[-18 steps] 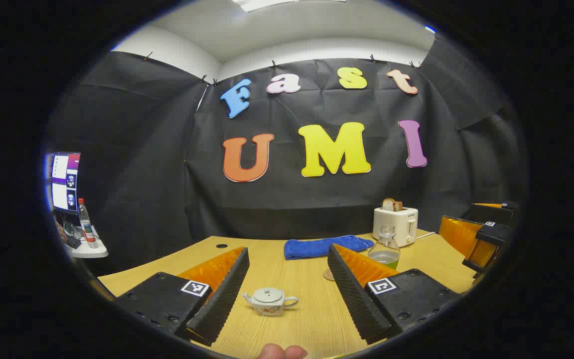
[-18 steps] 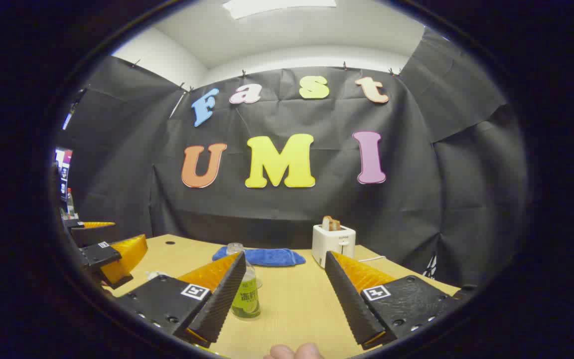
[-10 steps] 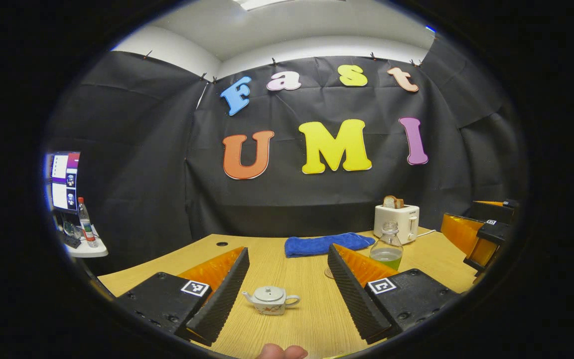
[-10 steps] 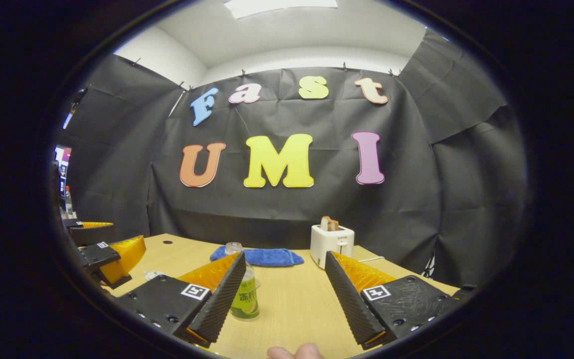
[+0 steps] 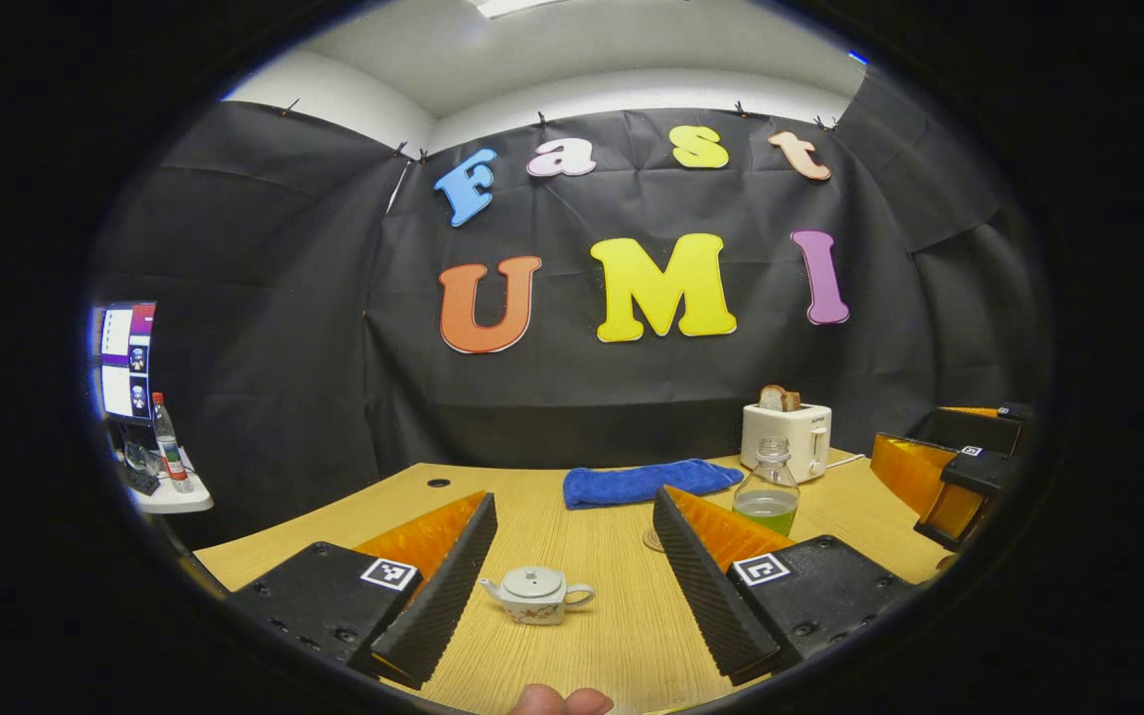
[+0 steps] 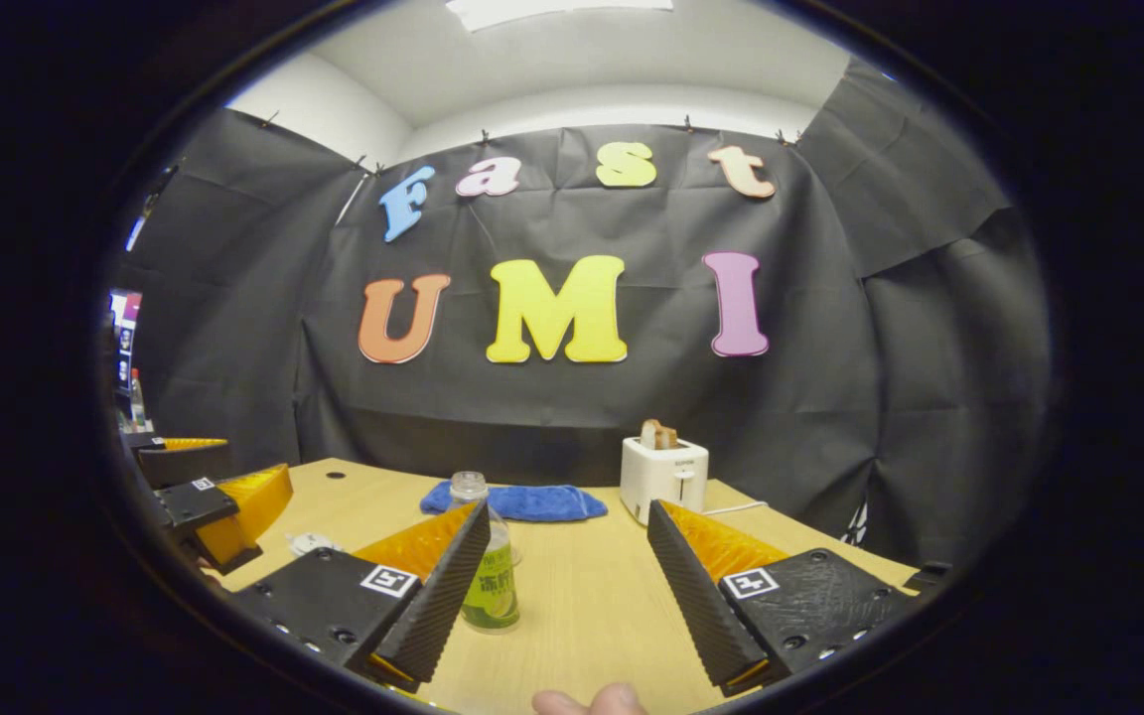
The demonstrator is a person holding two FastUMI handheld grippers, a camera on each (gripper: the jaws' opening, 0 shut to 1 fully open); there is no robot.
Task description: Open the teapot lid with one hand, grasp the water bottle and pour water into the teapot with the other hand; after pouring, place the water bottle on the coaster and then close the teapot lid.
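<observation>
A small white teapot with its lid on stands on the wooden table, between and just beyond the open fingers of my left gripper. An uncapped water bottle with a green label stands farther right, a round coaster to its left. In the right gripper view the water bottle stands beside the left finger of my open right gripper, part hidden by it. The teapot peeks out at the left, near the left gripper.
A blue cloth lies at the back of the table. A white toaster with bread stands at the back right. A side shelf with a screen and a bottle is at far left. A fingertip shows at the bottom edge.
Both views have shifted slightly; the teapot and bottle sit a little higher and closer. Both grippers stay open and hold nothing.
</observation>
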